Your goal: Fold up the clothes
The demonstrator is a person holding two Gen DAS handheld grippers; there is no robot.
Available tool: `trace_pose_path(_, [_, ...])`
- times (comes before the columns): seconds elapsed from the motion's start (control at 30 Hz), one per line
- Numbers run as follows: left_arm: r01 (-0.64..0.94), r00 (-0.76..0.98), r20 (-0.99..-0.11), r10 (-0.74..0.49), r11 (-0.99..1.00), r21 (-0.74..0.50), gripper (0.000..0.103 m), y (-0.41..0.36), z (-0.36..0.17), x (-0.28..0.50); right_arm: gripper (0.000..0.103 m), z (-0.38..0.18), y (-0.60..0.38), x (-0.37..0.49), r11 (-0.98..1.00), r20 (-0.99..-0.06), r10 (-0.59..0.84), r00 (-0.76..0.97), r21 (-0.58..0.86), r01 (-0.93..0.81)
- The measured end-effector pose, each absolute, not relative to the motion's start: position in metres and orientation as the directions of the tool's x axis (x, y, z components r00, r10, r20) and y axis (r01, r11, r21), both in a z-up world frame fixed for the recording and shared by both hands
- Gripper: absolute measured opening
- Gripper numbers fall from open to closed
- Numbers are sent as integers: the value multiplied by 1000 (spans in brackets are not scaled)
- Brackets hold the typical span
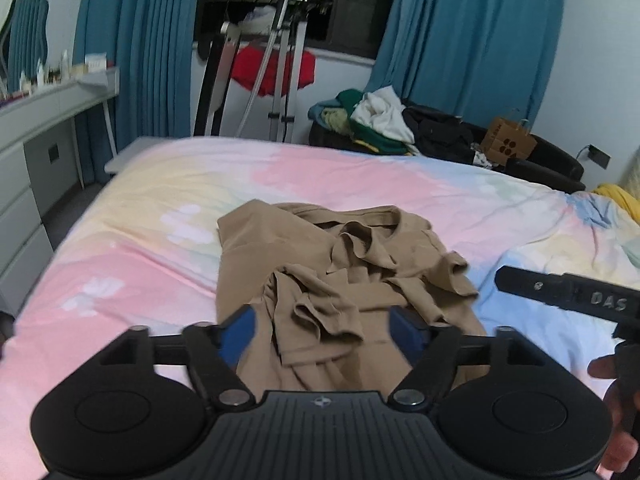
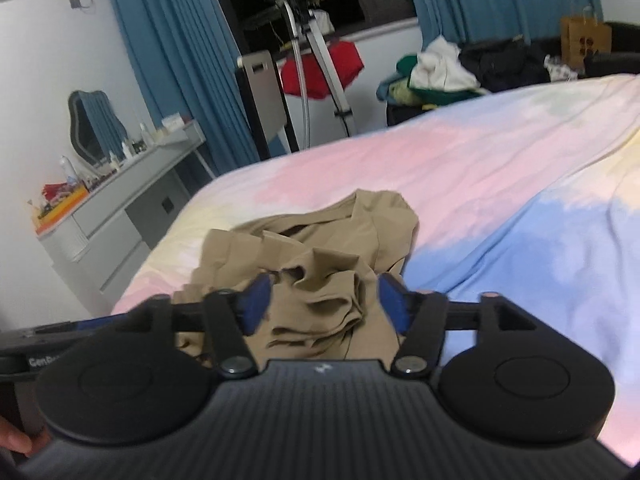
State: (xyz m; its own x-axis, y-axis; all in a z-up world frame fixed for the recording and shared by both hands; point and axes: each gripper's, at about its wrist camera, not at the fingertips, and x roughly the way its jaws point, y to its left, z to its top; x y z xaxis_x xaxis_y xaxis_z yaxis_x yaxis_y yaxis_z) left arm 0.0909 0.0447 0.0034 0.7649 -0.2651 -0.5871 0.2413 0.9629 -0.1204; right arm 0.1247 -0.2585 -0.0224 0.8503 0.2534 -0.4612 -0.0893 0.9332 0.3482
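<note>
A tan garment (image 1: 340,264) lies crumpled on the pastel bed cover (image 1: 140,248), with bunched folds and a sleeve sticking out to the right. My left gripper (image 1: 322,330) hangs just over its near edge, its blue pads (image 1: 240,330) spread wide and pressing on nothing. In the right wrist view the same tan garment (image 2: 320,248) sits under my right gripper (image 2: 324,300), which is also open, with cloth showing between the blue pads (image 2: 390,300) but not pinched. The right gripper's black finger (image 1: 560,292) pokes into the left wrist view from the right.
A grey dresser (image 1: 36,152) with bottles lines the left wall. A drying rack (image 1: 284,60) with a red item stands by the dark window and blue curtains (image 1: 460,28). A heap of clothes (image 1: 380,120) and a paper bag (image 1: 508,144) rest on a black sofa behind the bed.
</note>
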Motion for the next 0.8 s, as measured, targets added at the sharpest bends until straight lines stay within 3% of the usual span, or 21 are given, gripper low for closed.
trace_pose_path(0.1, [268, 760, -580, -293, 954, -132, 91, 48, 12, 67, 81, -11, -257, 97, 933, -438, 258, 861, 344, -105])
trace_pose_path(0.17, [273, 746, -573, -338, 941, -200, 100, 55, 15, 54, 81, -8, -257, 85, 927, -428, 268, 863, 359, -109])
trace_pose_path(0.27, [243, 679, -605, -416, 905, -351, 101, 66, 6, 49, 81, -11, -264, 76, 902, -441, 290, 850, 423, -88])
trace_pose_path(0.47, [-13, 470, -691, -549, 779, -627, 97, 94, -47, 71, 83, -58, -293, 93, 611, -453, 529, 718, 791, 49])
trace_pose_path(0.6, [-146, 403, -685, -607, 696, -703, 96, 106, -76, 81, 83, -91, -291, 92, 399, -406, 660, 632, 902, 163])
trace_pose_path(0.8, [-260, 427, -676, -601, 634, -728, 89, 117, -95, 86, 82, -115, -267, 88, 370, -449, 700, 555, 893, 255])
